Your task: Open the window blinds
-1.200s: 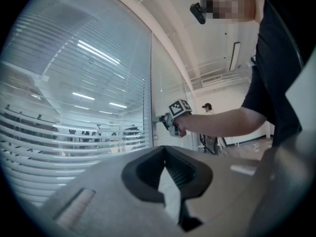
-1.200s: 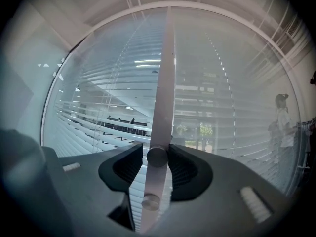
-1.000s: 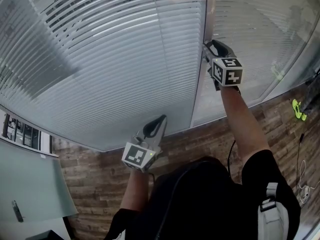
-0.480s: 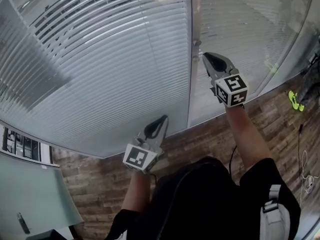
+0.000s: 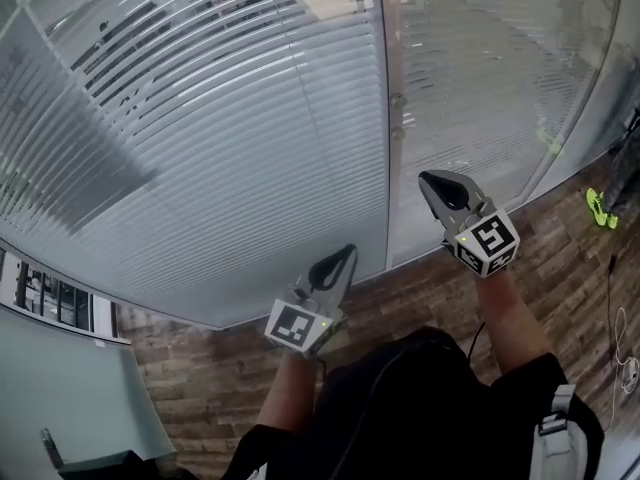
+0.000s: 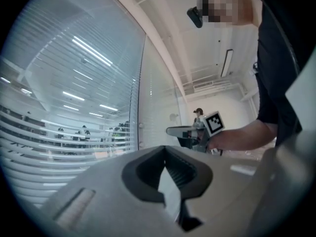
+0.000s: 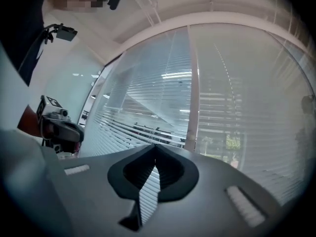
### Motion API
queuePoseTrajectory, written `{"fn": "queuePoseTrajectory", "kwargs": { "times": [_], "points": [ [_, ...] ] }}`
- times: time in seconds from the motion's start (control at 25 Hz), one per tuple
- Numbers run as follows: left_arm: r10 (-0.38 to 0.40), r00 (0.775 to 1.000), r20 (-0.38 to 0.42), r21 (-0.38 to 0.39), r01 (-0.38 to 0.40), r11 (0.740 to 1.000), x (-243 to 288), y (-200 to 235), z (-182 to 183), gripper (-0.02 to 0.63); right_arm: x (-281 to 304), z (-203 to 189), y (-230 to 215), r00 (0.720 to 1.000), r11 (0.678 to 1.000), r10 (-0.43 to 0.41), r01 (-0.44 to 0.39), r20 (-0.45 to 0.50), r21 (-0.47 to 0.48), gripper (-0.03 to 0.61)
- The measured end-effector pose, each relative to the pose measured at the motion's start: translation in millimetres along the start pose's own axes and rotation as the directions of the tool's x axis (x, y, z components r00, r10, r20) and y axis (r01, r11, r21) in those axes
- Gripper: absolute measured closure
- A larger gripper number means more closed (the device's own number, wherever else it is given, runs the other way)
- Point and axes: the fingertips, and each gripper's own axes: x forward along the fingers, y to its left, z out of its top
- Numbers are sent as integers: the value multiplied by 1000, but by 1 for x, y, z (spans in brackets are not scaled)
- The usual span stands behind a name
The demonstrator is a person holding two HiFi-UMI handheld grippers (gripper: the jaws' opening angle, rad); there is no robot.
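Grey slatted blinds cover the big left pane, and through their upper slats I see an office. A second set of blinds hangs right of the mullion, which carries two small round knobs. My right gripper floats below the knobs, clear of the glass. Its jaws have just been closing and stand shut with nothing between them. My left gripper hovers lower, in front of the left pane, shut and empty. Each gripper shows in the other's view: the right gripper and the left gripper.
Wood-look floor runs along the foot of the curved window wall. A yellow-green object and a white cable lie at the right. A pale glass panel stands at lower left. My dark-clothed torso fills the bottom centre.
The right gripper has come down and back from the mullion's knobs towards me, and its jaws have gone from open to shut. The left gripper has drifted slightly right.
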Motion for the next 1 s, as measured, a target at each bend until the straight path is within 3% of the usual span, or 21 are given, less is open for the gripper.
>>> {"fn": "queuePoseTrajectory", "kwargs": {
  "times": [0.16,0.32,0.56,0.72,1.0],
  "points": [
    [6,1000,-1,2,-6,1000,-1,1,0,609,-12,-2,29,991,991,132,-132,6,14,572],
    [13,1000,-2,-3,-13,1000,-2,2,1,609,-19,-1,53,978,978,201,-204,47,55,572],
    [-1,1000,3,9,1,1000,7,-8,5,609,-33,-13,65,969,969,245,-246,21,39,572],
    [11,1000,5,15,-11,1000,16,-15,8,609,-42,-12,58,964,963,258,-261,59,61,572],
    [24,1000,3,24,-24,999,36,-32,12,609,-60,-15,42,959,956,283,-284,16,68,572]
  ]
}}
